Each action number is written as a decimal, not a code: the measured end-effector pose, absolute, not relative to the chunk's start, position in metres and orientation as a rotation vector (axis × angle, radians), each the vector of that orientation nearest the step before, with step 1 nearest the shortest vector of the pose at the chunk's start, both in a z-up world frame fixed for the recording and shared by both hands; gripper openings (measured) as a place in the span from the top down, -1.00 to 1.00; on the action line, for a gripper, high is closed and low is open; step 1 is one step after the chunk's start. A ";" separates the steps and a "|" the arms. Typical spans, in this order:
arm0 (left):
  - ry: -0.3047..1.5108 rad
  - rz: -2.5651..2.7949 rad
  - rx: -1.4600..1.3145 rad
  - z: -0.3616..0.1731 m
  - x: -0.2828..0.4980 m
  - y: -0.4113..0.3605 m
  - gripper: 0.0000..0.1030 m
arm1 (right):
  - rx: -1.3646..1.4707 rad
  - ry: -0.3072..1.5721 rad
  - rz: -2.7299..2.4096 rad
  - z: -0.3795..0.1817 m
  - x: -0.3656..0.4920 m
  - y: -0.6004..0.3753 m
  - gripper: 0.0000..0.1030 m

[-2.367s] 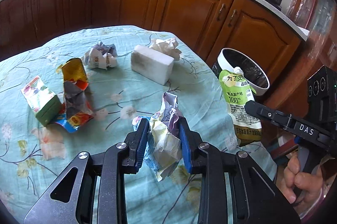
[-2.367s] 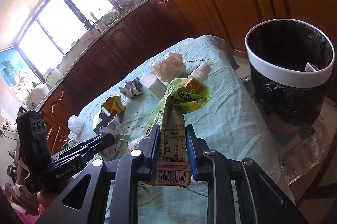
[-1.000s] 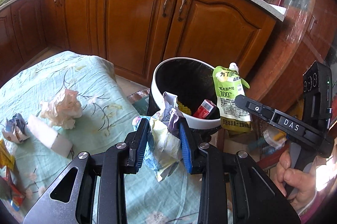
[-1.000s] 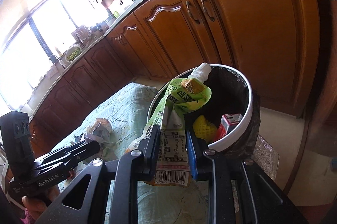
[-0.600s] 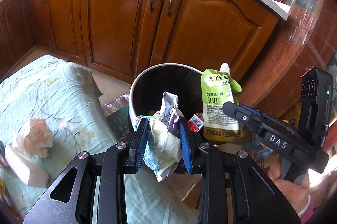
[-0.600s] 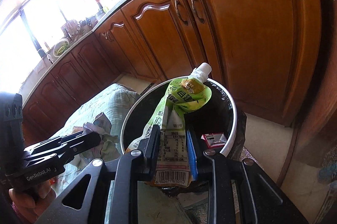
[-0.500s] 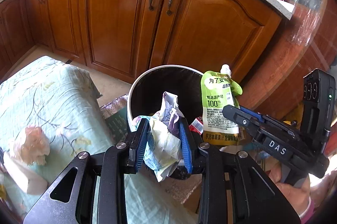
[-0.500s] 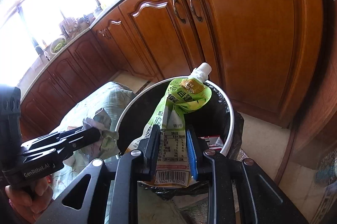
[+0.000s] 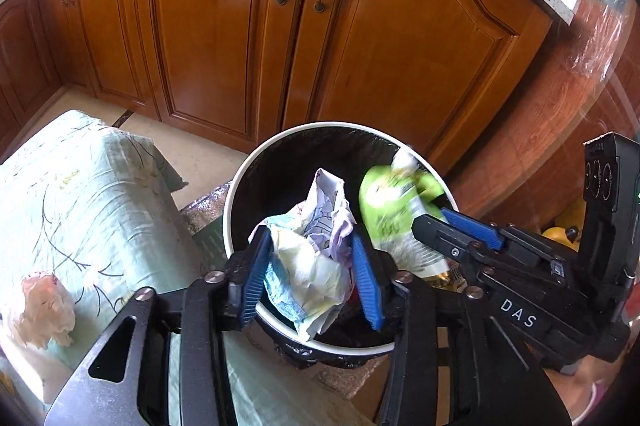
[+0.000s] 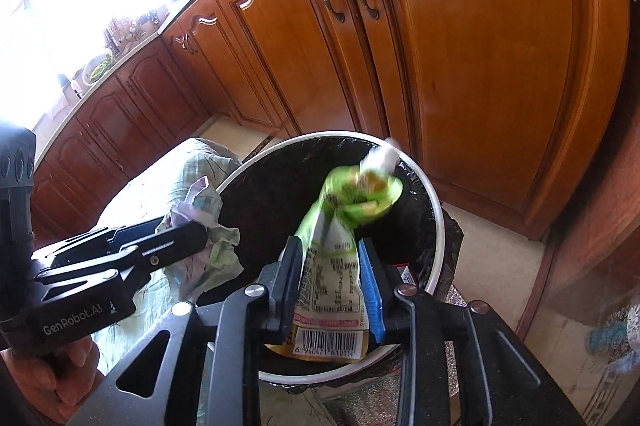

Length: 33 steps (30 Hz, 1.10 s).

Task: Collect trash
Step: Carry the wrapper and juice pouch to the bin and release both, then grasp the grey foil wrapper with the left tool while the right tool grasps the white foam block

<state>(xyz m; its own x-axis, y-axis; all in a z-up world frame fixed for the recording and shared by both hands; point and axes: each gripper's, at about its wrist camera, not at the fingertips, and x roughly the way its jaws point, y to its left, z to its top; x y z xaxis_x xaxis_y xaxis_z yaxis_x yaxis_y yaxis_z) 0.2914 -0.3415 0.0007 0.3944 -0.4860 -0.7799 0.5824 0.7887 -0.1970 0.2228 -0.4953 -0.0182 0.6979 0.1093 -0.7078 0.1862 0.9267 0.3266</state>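
Note:
Both grippers hang over the white-rimmed bin with a black liner (image 9: 240, 186) (image 10: 434, 226). My left gripper (image 9: 310, 268) has opened; the crumpled paper wrapper (image 9: 312, 258) still sits loosely between its blue pads. It also shows in the right wrist view (image 10: 200, 226). My right gripper (image 10: 332, 286) has opened too; the green spouted drink pouch (image 10: 336, 254) is blurred and slipping down between its fingers. The pouch also shows in the left wrist view (image 9: 392, 210), over the bin mouth.
The table with the pale green floral cloth (image 9: 72, 194) lies left of the bin, with a crumpled tissue (image 9: 44, 302) on it. Brown wooden cabinet doors (image 9: 224, 38) stand behind the bin. Some trash lies in the bin (image 10: 406, 276).
Both grippers swung from the table to above the bin. In the last half second both sets of fingers spread apart and the green pouch began to drop.

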 end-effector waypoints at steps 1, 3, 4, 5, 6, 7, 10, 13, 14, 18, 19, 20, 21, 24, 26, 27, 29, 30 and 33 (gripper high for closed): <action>0.949 -0.678 0.108 0.001 0.294 -0.343 -0.03 | 0.400 0.797 -0.048 -0.017 0.220 -0.496 0.16; 0.939 -0.676 0.101 0.002 0.294 -0.339 -0.09 | 0.411 0.783 -0.055 -0.018 0.216 -0.499 0.05; 0.937 -0.674 0.099 0.003 0.293 -0.337 -0.13 | 0.417 0.775 -0.058 -0.017 0.213 -0.500 0.04; 0.937 -0.671 0.094 0.004 0.292 -0.335 -0.16 | 0.424 0.768 -0.061 -0.017 0.209 -0.502 0.04; 0.937 -0.671 0.087 0.004 0.292 -0.332 -0.20 | 0.433 0.760 -0.061 -0.016 0.206 -0.502 0.04; 0.935 -0.670 0.079 0.005 0.290 -0.329 -0.20 | 0.441 0.753 -0.061 -0.015 0.202 -0.503 0.03; 0.916 -0.657 0.053 0.007 0.280 -0.312 -0.21 | 0.468 0.722 -0.056 -0.012 0.189 -0.503 -0.11; 0.901 -0.638 0.012 0.006 0.266 -0.289 -0.21 | 0.489 0.679 -0.039 -0.010 0.175 -0.493 -0.47; 0.898 -0.628 -0.001 0.005 0.261 -0.281 -0.21 | 0.489 0.669 -0.032 -0.010 0.170 -0.489 -0.51; 0.882 -0.574 -0.041 0.000 0.239 -0.243 -0.21 | 0.484 0.656 0.006 -0.011 0.157 -0.463 -0.55; 0.879 -0.560 -0.052 -0.002 0.234 -0.234 -0.21 | 0.484 0.654 0.016 -0.011 0.154 -0.457 -0.55; 0.879 -0.547 -0.062 -0.003 0.229 -0.225 -0.21 | 0.485 0.653 0.025 -0.011 0.152 -0.452 -0.55; 0.877 -0.533 -0.069 -0.004 0.224 -0.216 -0.21 | 0.486 0.655 0.037 -0.011 0.152 -0.446 -0.55; 0.873 -0.495 -0.084 -0.007 0.211 -0.188 -0.21 | 0.486 0.665 0.081 -0.012 0.150 -0.426 -0.55; 0.866 -0.467 -0.089 -0.007 0.202 -0.170 -0.21 | 0.483 0.675 0.113 -0.014 0.149 -0.413 -0.55; 0.862 -0.453 -0.090 -0.009 0.198 -0.160 -0.21 | 0.478 0.680 0.129 -0.014 0.150 -0.407 -0.55; 0.857 -0.428 -0.097 -0.010 0.192 -0.142 -0.21 | 0.463 0.691 0.154 -0.015 0.151 -0.393 -0.55; 0.856 -0.410 -0.102 -0.011 0.189 -0.133 -0.21 | 0.457 0.697 0.168 -0.016 0.151 -0.387 -0.55; 0.856 -0.373 -0.129 -0.012 0.183 -0.110 -0.21 | 0.445 0.717 0.208 -0.020 0.150 -0.366 -0.55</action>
<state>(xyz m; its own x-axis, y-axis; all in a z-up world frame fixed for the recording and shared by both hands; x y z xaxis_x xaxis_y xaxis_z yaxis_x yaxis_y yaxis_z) 0.1829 -0.1101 -0.0120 0.5954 -0.3710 -0.7127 0.2688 0.9279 -0.2585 0.1504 -0.3660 -0.0197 0.7385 0.3326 -0.5865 -0.0331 0.8867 0.4611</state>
